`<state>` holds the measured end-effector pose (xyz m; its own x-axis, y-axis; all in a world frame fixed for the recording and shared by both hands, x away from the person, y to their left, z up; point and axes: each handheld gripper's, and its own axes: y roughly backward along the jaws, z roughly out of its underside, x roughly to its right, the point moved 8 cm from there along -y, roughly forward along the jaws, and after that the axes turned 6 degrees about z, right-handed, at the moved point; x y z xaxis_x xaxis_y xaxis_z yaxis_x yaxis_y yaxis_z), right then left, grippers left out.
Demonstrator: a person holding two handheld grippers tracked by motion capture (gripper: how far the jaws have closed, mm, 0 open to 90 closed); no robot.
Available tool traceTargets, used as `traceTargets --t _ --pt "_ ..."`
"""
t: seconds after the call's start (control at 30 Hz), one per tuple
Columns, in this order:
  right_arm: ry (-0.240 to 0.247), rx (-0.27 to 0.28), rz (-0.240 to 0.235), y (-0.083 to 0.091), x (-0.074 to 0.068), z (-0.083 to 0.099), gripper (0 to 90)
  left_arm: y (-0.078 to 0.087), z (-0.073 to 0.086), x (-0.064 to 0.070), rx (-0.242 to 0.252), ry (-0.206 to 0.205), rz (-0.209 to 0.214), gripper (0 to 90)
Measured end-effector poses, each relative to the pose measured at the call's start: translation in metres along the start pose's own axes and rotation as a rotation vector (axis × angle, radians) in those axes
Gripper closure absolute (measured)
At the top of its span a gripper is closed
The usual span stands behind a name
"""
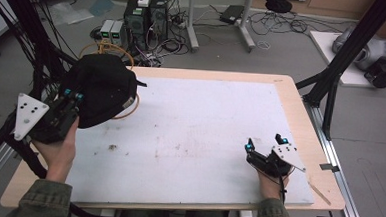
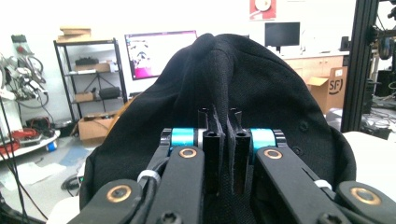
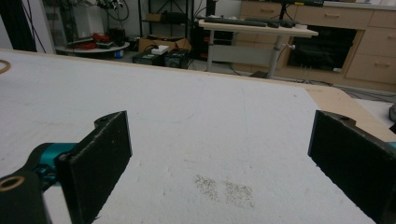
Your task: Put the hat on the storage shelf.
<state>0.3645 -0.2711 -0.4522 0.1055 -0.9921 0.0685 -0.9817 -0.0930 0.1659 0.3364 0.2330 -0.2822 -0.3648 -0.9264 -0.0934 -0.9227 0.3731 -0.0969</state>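
**One cap lifted, one gripper idle**

One white mat (image 1: 194, 138) covers most of the table (image 1: 301, 109) and takes up the middle of the high view; it is bare apart from a few faint smudges.

At the left of that frame a black cap (image 1: 102, 86) hangs over the table's left edge, raised off the mat. An orange cable loop (image 1: 131, 108) peeks out from under it at the mat's upper left corner.

The left gripper (image 1: 71, 99) sits at the cap's lower left side. In the left gripper view its jaws stand nearly together, clamped on a fold of the cap (image 2: 224, 84), which rises as a dark dome across the middle of the frame.

The right gripper (image 1: 264, 145) rests at the lower right of the high view, on the mat near its front edge. In the right gripper view its jaws stand wide apart, with nothing but the mat (image 3: 210, 121) between them.

As I judge it, the step in hand is carrying the cap. The next move would call for bringing it over the mat's middle and lowering it before letting go. The right gripper could then steady or take the brim.
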Motion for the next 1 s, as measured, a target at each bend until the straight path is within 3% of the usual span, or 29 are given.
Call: traceTargets --t 0.27,0.43,0.63,0.8,1.0 --pt "-0.027 -0.004 0.009 0.001 0.004 -0.001 5.1 -0.014 -0.020 -0.005 0.016 -0.038 -0.023 87.3" --pt "-0.075 -0.024 0.011 0.002 0.008 -0.003 5.2 -0.029 -0.030 -0.010 0.021 -0.062 -0.036 87.3" --pt "-0.097 -0.019 0.016 0.004 0.011 -0.005 5.3 -0.050 -0.034 -0.017 0.025 -0.079 -0.055 87.3" --pt "-0.086 -0.024 0.010 0.005 0.010 -0.003 5.2 -0.066 -0.032 -0.022 0.022 -0.111 -0.095 87.3" --pt "-0.071 -0.024 0.003 0.005 0.009 -0.002 5.2 -0.085 -0.027 -0.028 0.017 -0.111 -0.112 87.3"
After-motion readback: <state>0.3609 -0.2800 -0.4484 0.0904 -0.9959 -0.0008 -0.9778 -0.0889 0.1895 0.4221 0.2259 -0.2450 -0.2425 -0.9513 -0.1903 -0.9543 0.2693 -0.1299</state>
